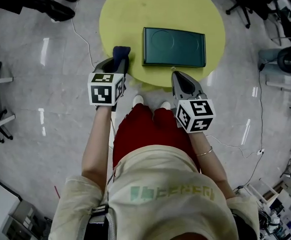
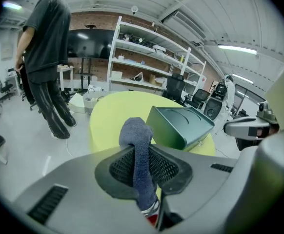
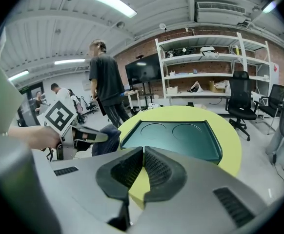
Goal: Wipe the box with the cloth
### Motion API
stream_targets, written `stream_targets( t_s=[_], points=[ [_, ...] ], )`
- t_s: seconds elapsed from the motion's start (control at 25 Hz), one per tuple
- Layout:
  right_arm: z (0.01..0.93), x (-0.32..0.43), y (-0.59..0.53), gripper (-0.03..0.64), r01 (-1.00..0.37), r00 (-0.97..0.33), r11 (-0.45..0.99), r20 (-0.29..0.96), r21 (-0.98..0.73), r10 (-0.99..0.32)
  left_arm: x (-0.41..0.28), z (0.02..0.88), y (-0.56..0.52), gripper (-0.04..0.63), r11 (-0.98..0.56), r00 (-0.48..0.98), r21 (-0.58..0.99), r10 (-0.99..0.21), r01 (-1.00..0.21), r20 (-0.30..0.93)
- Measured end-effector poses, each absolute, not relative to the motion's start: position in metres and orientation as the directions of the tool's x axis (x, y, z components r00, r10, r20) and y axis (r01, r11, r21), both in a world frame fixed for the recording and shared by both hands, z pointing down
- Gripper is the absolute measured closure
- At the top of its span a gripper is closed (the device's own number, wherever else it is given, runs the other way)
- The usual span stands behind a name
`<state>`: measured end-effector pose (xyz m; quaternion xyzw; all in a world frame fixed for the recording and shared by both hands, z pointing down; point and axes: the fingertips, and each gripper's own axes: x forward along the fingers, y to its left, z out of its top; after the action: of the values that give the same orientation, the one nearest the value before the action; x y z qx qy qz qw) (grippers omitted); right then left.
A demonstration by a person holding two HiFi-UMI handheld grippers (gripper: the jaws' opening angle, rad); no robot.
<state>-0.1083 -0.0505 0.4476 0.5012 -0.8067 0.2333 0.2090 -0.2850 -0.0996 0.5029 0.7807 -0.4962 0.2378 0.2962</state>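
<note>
A dark green box (image 1: 174, 47) lies flat on the round yellow table (image 1: 130, 14), its top bearing two round recesses. The box (image 2: 181, 126) shows at an angle in the left gripper view, and its top (image 3: 173, 138) fills the middle of the right gripper view. My left gripper (image 1: 116, 68) is shut on a dark blue cloth (image 1: 121, 54), at the table's near left edge, left of the box. The cloth (image 2: 138, 152) hangs pinched between its jaws. My right gripper (image 1: 180, 82) is shut on nothing, just off the table's near edge below the box. The cloth (image 3: 105, 138) and left gripper show at the left there.
A person in dark clothes (image 2: 47, 57) stands on the floor beyond the table. Shelving (image 3: 210, 72) lines the brick wall, with office chairs (image 3: 242, 101) near it. Cables (image 1: 83, 36) run over the floor to the table's left and right. My own legs in red shorts (image 1: 145, 134) are below.
</note>
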Motion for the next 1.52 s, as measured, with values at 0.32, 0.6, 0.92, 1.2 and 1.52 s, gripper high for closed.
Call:
stream_targets(
  t_s=[0.32,0.6,0.92,1.2,1.52],
  points=[
    [0.448,-0.081,-0.052,0.578,-0.943,-0.327,0.293,0.585,-0.157,-0.742,-0.262,0.479,-0.187,0.534,-0.368,0.431,0.230,-0.686,-0.901,0.587],
    [0.448,-0.049,-0.049,0.578,-0.961,-0.275,0.224,0.601,-0.161,-0.750,-0.227,0.478,-0.219,0.534,-0.400,0.467,0.250,-0.665,-0.882,0.583],
    [0.455,-0.043,-0.046,0.578,-0.955,-0.297,0.241,0.608,-0.175,-0.736,-0.209,0.485,-0.201,0.534,-0.402,0.492,0.288,-0.639,-0.869,0.591],
    [0.458,-0.056,-0.039,0.578,-0.935,-0.353,0.300,0.603,-0.191,-0.715,-0.207,0.487,-0.169,0.534,-0.397,0.506,0.316,-0.624,-0.861,0.595],
    [0.462,-0.076,-0.027,0.578,-0.905,-0.419,0.371,0.600,-0.211,-0.681,-0.206,0.489,-0.125,0.534,-0.391,0.510,0.329,-0.612,-0.860,0.605]
  ],
)
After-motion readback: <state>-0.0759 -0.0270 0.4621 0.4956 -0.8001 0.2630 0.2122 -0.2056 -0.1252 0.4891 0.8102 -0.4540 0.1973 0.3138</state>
